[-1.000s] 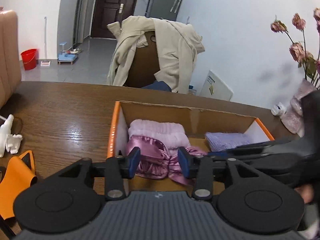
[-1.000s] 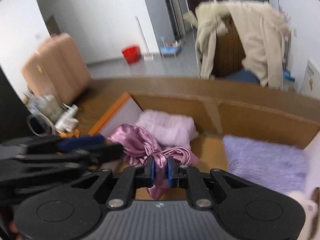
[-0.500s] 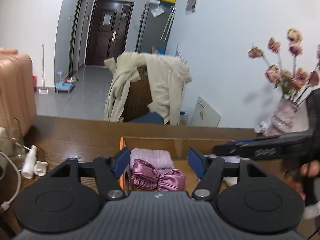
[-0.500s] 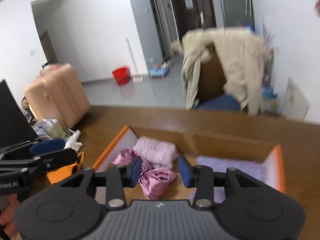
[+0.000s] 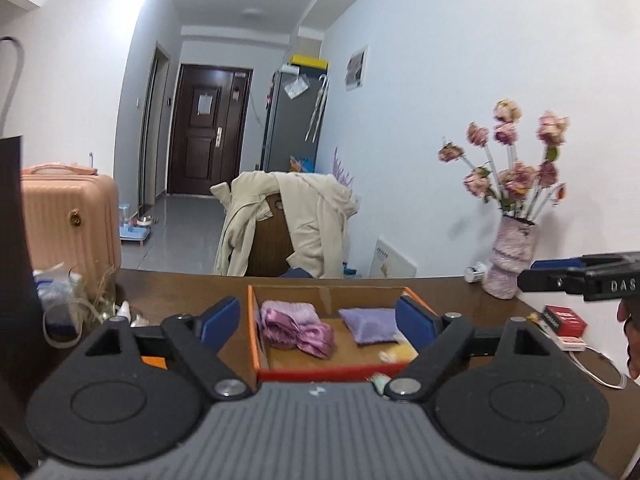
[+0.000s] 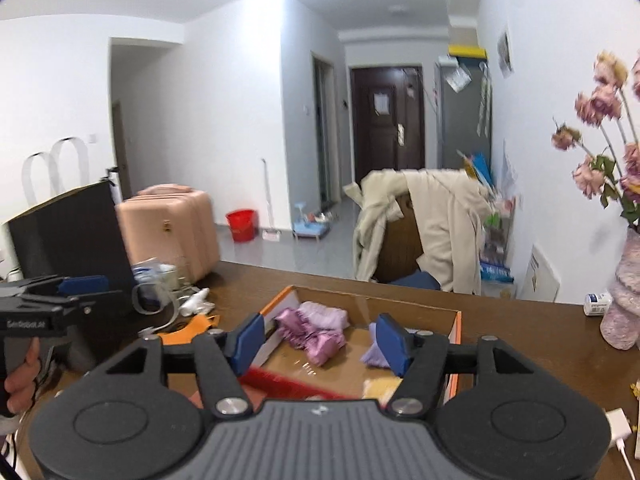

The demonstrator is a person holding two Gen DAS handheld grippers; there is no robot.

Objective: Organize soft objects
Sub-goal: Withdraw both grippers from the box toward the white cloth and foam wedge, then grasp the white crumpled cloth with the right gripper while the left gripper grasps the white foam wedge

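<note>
An orange-edged cardboard box [image 5: 328,296] [image 6: 400,308] sits on the brown table. Inside it lie a crumpled pink satin piece [image 5: 296,330] [image 6: 316,340], a pink fuzzy cloth [image 5: 292,308] [image 6: 324,316] behind it, and a lavender fuzzy cloth [image 5: 370,322] [image 6: 372,354] to the right. Something yellow [image 5: 402,354] rests in the near right corner. My left gripper [image 5: 318,320] hangs well back from the box, jaws opening wide, nothing between them. My right gripper [image 6: 322,340] is also back and above, jaws opening and empty.
A fuzzy pink vase of dried roses [image 5: 508,264] stands at the table's right, with a red box [image 5: 564,320] and a white cable near it. Clutter and an orange piece [image 6: 200,326] lie left of the box. A coat-draped chair [image 5: 288,224] stands behind the table.
Both grippers have pulled back and up from the box and spread their jaws. The right one let go of the pink satin piece, which now lies in the box.
</note>
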